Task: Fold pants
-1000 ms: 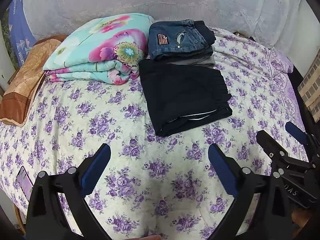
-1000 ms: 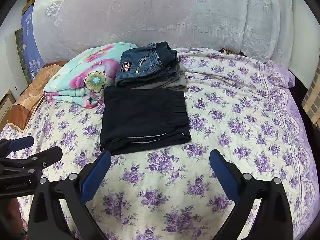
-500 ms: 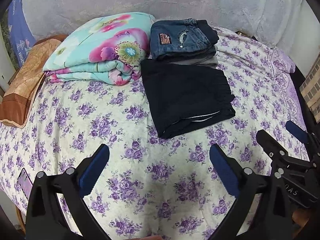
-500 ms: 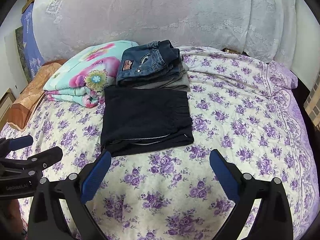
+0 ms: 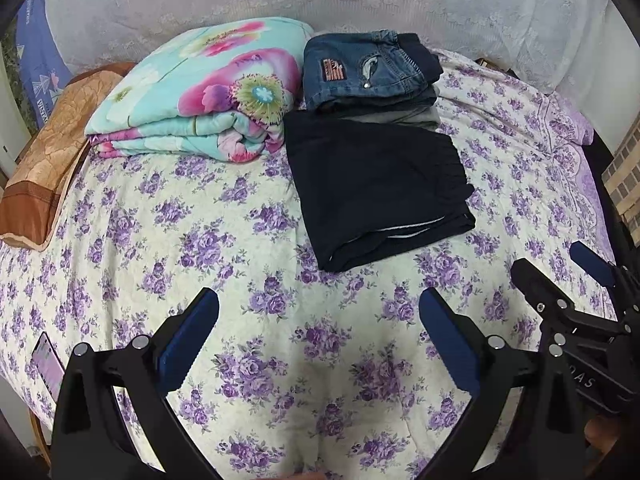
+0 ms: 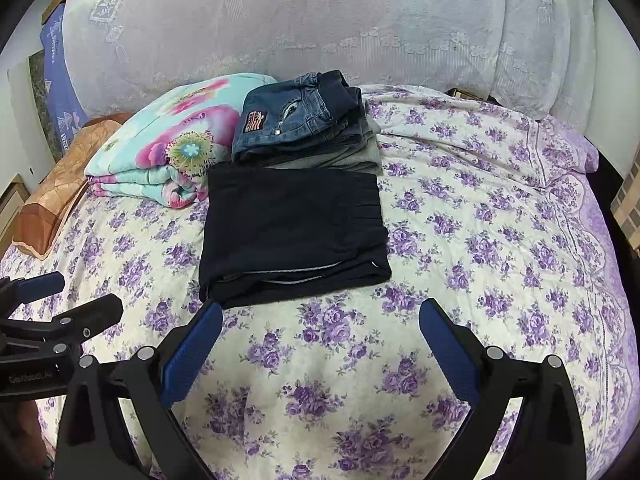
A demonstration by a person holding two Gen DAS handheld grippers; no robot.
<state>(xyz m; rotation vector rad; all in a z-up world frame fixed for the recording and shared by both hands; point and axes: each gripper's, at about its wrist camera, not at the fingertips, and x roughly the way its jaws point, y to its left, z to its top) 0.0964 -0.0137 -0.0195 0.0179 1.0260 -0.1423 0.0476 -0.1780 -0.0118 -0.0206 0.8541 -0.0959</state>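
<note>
- A brown patterned pillow (image 5: 44,176) is lying at the far left edge of the bed, and a phone (image 5: 48,362) with a lit screen is lying on the sheet nearer the camera on that same side.
- A folded floral quilt (image 5: 200,92), turquoise with pink flowers, is sitting beside the pillow toward the head of the bed.
- The left gripper (image 5: 318,320) is hovering above the purple-flowered bedsheet (image 5: 160,220) with its blue-padded fingers spread wide, holding nothing.
- The dark navy pants (image 5: 376,188) are lying folded into a flat rectangle on the sheet, just right of the quilt and apart from both grippers, with a pale inner edge showing along the near fold.
- A folded pair of blue jeans (image 5: 360,70) is sitting on top of a grey garment (image 5: 412,116), and this small stack is touching the far edge of the navy pants.
- The right gripper (image 6: 320,332) is hovering over the sheet just in front of the pants' near edge, its fingers likewise standing wide apart and gripping nothing.
- A pale lace-patterned cover (image 6: 320,28) is running across the back of the bed behind everything.
</note>
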